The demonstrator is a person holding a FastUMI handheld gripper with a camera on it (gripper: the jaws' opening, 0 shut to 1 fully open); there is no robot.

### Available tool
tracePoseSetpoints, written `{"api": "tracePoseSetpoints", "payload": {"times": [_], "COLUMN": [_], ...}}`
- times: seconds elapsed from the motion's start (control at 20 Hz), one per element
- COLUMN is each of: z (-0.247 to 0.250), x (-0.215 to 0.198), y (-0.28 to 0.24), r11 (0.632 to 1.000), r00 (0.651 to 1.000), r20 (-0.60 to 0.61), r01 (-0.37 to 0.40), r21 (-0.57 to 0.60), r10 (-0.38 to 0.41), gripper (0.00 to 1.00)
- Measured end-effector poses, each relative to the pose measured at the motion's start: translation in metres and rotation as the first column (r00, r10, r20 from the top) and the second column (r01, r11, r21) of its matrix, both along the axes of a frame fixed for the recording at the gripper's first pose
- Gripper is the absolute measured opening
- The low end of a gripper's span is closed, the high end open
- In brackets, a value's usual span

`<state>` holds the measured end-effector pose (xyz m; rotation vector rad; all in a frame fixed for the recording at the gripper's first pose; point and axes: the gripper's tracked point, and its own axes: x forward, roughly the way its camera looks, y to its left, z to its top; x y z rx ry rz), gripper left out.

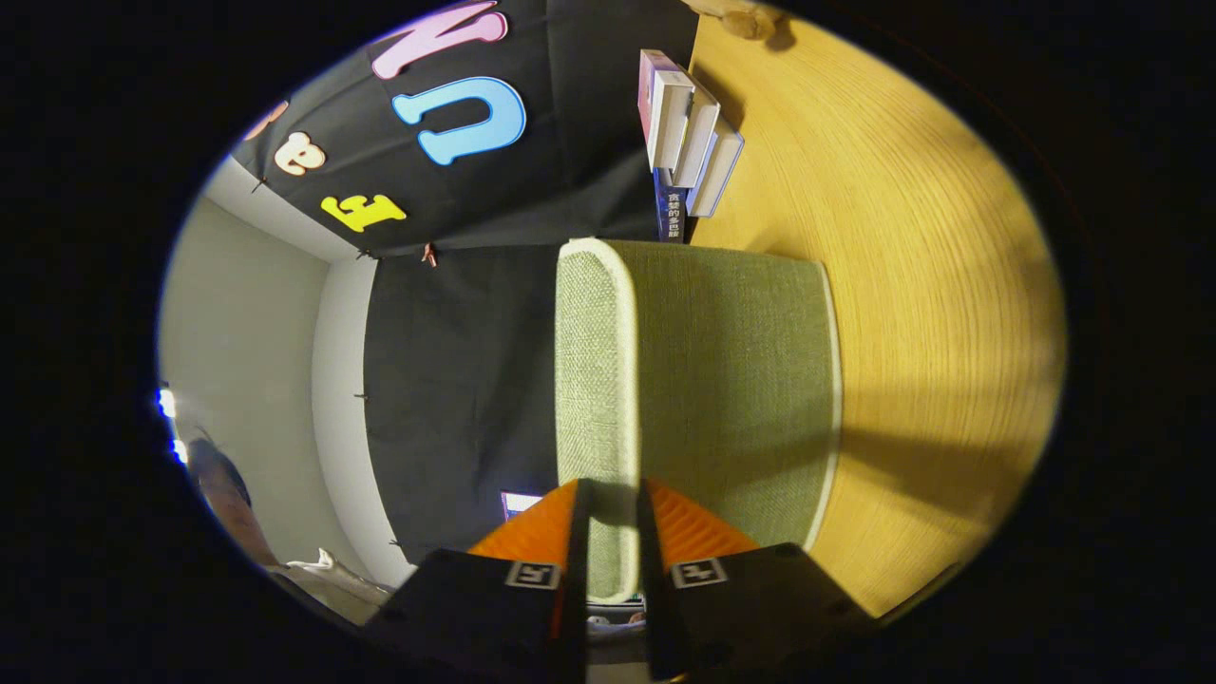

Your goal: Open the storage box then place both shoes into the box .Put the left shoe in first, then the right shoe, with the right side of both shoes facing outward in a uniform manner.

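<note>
The view is rolled on its side, so the wooden table (931, 285) stands upright beside the box. On it sits the storage box (731, 380), made of green woven fabric with pale trim. Its lid (594, 361) lies flat on the box, with a pale rounded rim. My gripper (613, 494) is at the near edge of the lid. The lid's rim runs between the two fingers, and both press on it. The lid looks closed or barely raised.
Beyond the box, several books (686, 133) stand together on the table against the black cloth wall. A small brown plush thing (750, 19) lies farther along the table. A pale wall and a blurred person's sleeve (223, 494) lie off to the side.
</note>
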<state>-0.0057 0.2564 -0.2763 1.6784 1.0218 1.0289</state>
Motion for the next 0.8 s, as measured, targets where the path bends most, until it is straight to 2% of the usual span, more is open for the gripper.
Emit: {"api": "tracePoseSetpoints", "payload": {"times": [0.05,0.1,0.35,0.6,0.8], "z": [0.003,0.003,0.037,0.098,0.156], "x": [0.002,0.002,0.007,0.018,0.037], "y": [0.0,-0.002,-0.016,-0.016,0.004], "r11": [1.0,1.0,0.994,0.983,0.972], "r00": [1.0,1.0,0.996,0.984,0.967], "r20": [0.012,0.025,0.072,0.145,0.226], "r01": [0.016,0.017,0.068,0.124,0.161], "r21": [-0.008,-0.02,-0.09,-0.136,-0.17], "r10": [-0.016,-0.017,-0.061,-0.104,-0.12], "gripper": [0.15,0.08,0.05,0.05,0.06]}}
